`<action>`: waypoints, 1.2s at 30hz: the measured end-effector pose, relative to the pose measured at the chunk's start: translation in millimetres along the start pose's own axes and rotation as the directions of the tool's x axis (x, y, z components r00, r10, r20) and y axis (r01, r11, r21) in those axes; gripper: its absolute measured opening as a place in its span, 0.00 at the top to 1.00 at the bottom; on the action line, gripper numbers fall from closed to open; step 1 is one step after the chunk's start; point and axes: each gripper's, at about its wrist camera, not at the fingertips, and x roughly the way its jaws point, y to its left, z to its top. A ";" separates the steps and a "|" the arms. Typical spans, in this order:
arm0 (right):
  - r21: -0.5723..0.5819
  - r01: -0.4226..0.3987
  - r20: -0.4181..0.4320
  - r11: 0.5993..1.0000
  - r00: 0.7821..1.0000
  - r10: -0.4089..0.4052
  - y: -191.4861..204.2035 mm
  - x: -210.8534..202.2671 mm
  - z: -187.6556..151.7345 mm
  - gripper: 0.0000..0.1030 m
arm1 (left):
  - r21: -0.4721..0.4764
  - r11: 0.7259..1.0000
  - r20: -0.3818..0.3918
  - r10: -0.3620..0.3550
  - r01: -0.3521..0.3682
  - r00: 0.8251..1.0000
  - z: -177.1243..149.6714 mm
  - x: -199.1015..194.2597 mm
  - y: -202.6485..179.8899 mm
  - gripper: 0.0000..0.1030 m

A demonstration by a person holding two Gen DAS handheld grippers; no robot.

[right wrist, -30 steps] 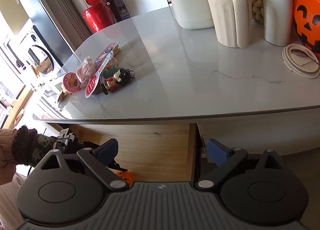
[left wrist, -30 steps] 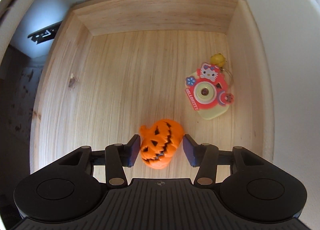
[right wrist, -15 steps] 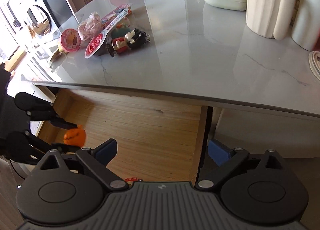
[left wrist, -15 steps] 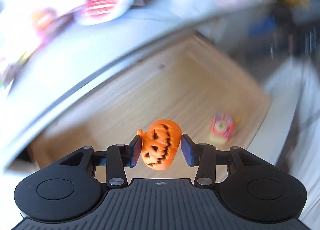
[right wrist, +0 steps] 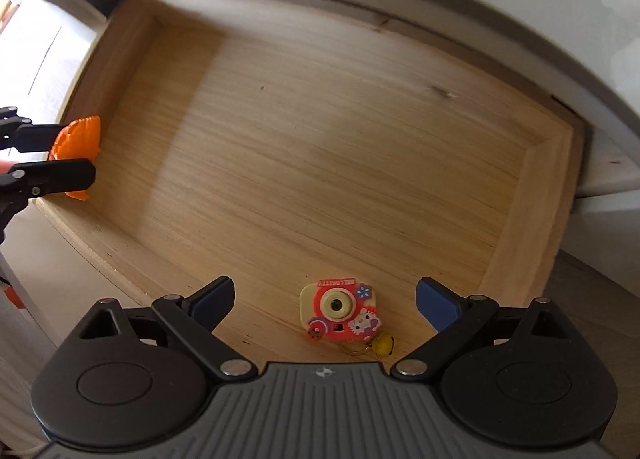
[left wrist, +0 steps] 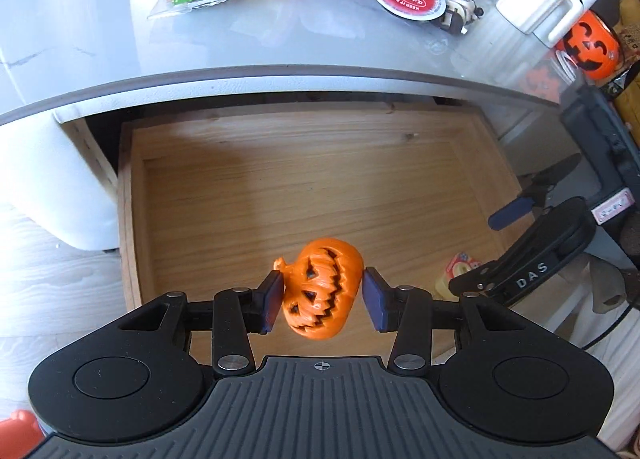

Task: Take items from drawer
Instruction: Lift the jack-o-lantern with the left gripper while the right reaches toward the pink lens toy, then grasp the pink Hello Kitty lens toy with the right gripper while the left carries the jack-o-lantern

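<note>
At the left edge of the open drawer [right wrist: 168, 163], left gripper [left wrist: 323, 295] pinches the pumpkin [left wrist: 320, 291] between its blue pads, clear of the drawer floor; pumpkin face tilted, stem toward the left pad; in the right wrist view the same pumpkin [right wrist: 78, 151] sits between two black fingers over the drawer's left wall; mid-drawer floor is bare wood; further right, right gripper [right wrist: 324, 299] points down into the drawer, jaws spread wide, nothing between the pads; toy camera [right wrist: 340, 311] lies flat on the drawer floor near the front wall, just below the gap between the jaws, yellow bell [right wrist: 382, 343] attached at its lower right; worktop [left wrist: 280, 39] above the drawer carries packets and jars.
</note>
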 end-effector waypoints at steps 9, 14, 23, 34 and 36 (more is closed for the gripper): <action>0.027 0.063 -0.268 0.998 0.962 -0.054 3.9 62.2 23.2 0.09 | 0.046 0.999 0.007 0.005 -0.005 1.000 -11.1 -11.6 -3.7 0.53; 0.014 0.051 -0.288 0.999 0.957 -0.045 5.8 66.5 15.6 0.31 | 0.066 0.998 0.002 -0.004 0.004 1.000 -13.1 -13.8 -7.9 0.53; 0.047 0.006 -0.128 0.999 0.992 0.000 0.0 17.3 -9.6 0.46 | 0.088 0.996 -0.024 -0.017 0.019 1.000 -9.8 -5.4 -15.9 0.53; 0.028 -0.123 0.546 0.992 0.833 0.088 -18.0 -146.0 -73.6 0.46 | 0.098 0.993 0.403 -0.106 0.072 0.909 5.7 -63.3 -13.1 0.53; 0.041 -0.125 0.665 0.991 0.744 0.066 -27.3 -164.9 -87.3 0.46 | 0.051 0.995 0.510 -0.098 0.083 0.855 21.0 -78.2 -8.7 0.53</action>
